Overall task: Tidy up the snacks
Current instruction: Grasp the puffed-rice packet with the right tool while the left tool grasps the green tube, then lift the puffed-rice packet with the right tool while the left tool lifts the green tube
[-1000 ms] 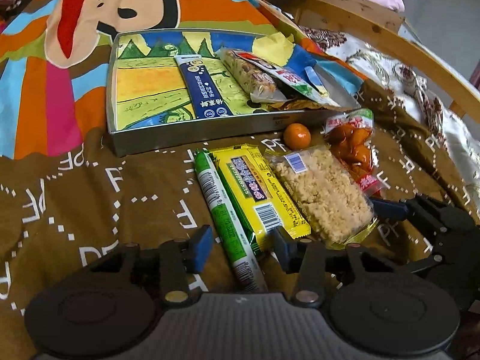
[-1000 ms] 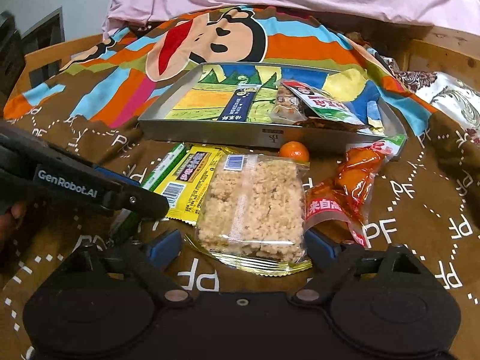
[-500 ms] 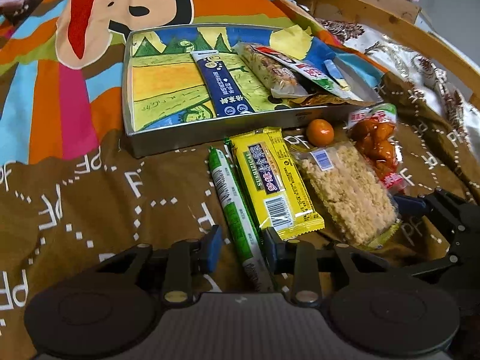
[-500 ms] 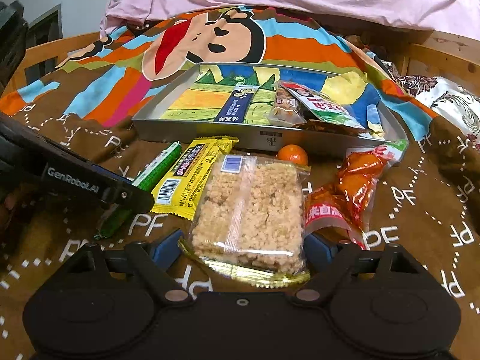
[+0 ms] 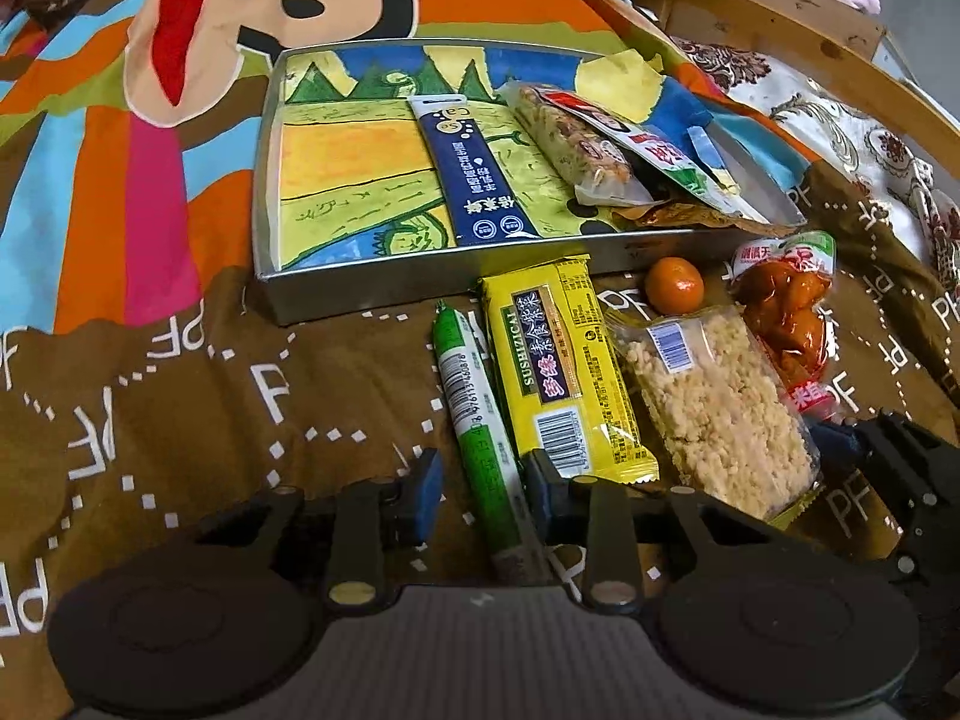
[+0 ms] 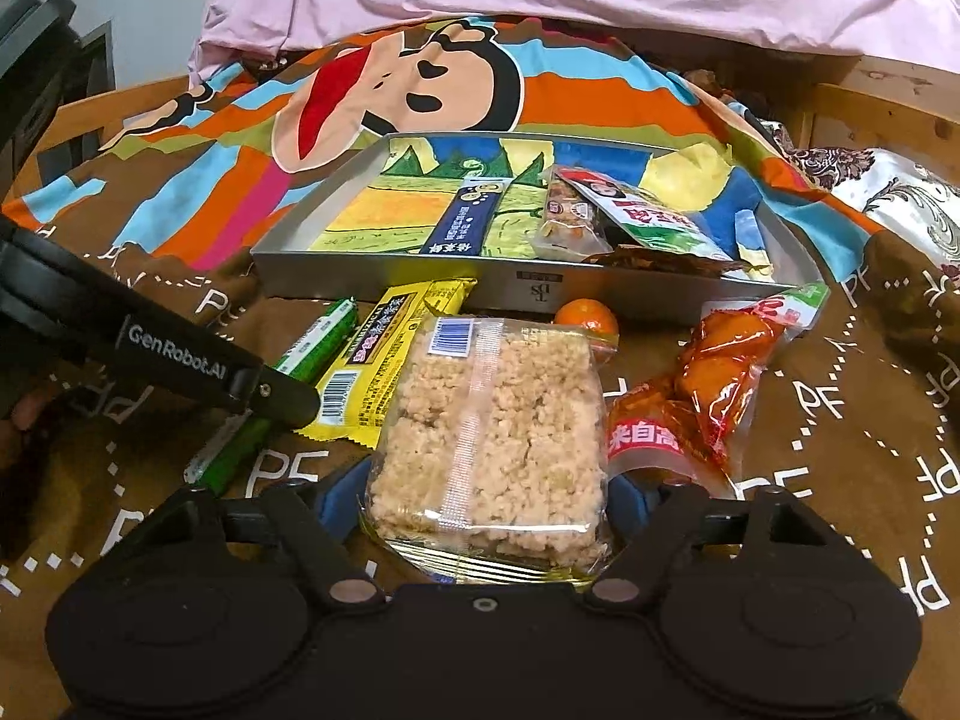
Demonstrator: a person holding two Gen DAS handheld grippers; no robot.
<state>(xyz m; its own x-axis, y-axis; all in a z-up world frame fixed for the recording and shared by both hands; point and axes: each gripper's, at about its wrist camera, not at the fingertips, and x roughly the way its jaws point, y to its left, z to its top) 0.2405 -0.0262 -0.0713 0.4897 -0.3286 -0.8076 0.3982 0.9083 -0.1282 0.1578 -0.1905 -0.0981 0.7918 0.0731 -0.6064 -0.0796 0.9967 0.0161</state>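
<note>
On the brown blanket before the tray (image 5: 384, 294), we are closing our left gripper (image 5: 480, 489) around the green stick (image 5: 474, 414), not yet clenched. Our right gripper (image 6: 483, 495) is narrowing around the rice cake pack (image 6: 492, 438), contact unclear; both pickups seem imminent.
</note>
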